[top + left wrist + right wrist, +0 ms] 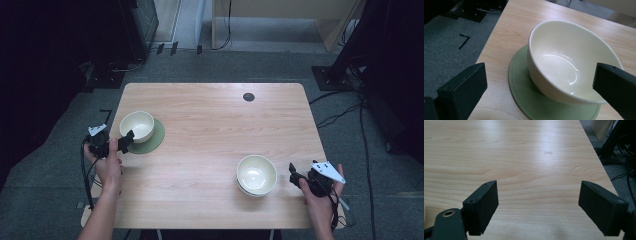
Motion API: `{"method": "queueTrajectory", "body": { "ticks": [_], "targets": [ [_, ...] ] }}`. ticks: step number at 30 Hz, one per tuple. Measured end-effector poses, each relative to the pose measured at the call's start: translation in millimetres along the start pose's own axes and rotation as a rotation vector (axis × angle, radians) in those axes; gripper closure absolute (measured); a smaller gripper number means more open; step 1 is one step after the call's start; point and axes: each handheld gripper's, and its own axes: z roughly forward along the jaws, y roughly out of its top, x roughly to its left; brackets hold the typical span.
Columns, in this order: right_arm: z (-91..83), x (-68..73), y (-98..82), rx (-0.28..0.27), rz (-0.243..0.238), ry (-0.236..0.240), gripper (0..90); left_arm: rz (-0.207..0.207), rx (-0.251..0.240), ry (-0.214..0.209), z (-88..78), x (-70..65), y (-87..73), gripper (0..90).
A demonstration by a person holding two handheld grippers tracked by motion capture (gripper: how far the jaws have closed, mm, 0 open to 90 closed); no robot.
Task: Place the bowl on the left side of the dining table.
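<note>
There, on the wooden table (210, 125), a cream bowl (137, 125) was seen standing on a round green mat (156, 137) near the left edge. The left gripper (122, 142) was held just beside that bowl with its jaws spread wide; in the left gripper view the bowl (571, 62) was framed between them, untouched as far as could be told. A second cream bowl (256, 174), apparently stacked on another, was placed toward the near right. The right gripper (296, 176) was held just right of it, jaws wide apart over bare wood and gripping nothing.
</note>
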Motion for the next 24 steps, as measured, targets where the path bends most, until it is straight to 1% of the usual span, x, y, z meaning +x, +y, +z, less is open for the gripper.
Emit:
{"method": "queueTrajectory", "body": {
  "ticks": [3,5,7,8,12,15,18,19,24],
  "targets": [
    [-0.3,-0.2,-0.1,0.0,0.002,-0.002,16.5,0.016,-0.021,0.013,-7.1,-1.2,-4.3,0.0],
    [-0.4,-0.4,-0.1,0.001,0.007,-0.004,16.5,0.019,-0.043,-0.001,-12.4,-0.2,-6.6,0.0],
    [-0.5,-0.6,-0.2,0.001,0.007,-0.003,16.5,0.017,-0.05,-0.003,-18.0,1.1,-9.1,0.0],
    [-0.5,-0.5,-0.1,0.002,0.007,-0.004,16.5,0.022,-0.053,0.001,-19.6,0.9,-10.0,0.0],
    [-0.1,-0.5,-0.1,0.002,0.006,-0.006,16.5,0.042,-0.065,-0.001,-29.1,-0.5,-16.1,0.0],
    [-0.1,-0.1,0.0,0.001,0.003,-0.003,16.5,0.056,-0.077,-0.022,-38.0,-1.2,-19.8,0.0],
    [0.0,-0.2,0.1,0.003,0.001,-0.004,16.5,0.063,-0.085,-0.026,-42.5,-1.2,-22.3,0.0],
    [0.6,-0.8,-0.3,0.008,0.006,-0.006,16.5,0.075,-0.091,-0.025,-46.9,-1.4,-25.3,0.0],
    [0.2,-0.9,-0.4,0.008,0.007,-0.005,16.5,0.1,-0.095,-0.035,-54.9,-1.6,-33.8,0.0]
  ]
}}
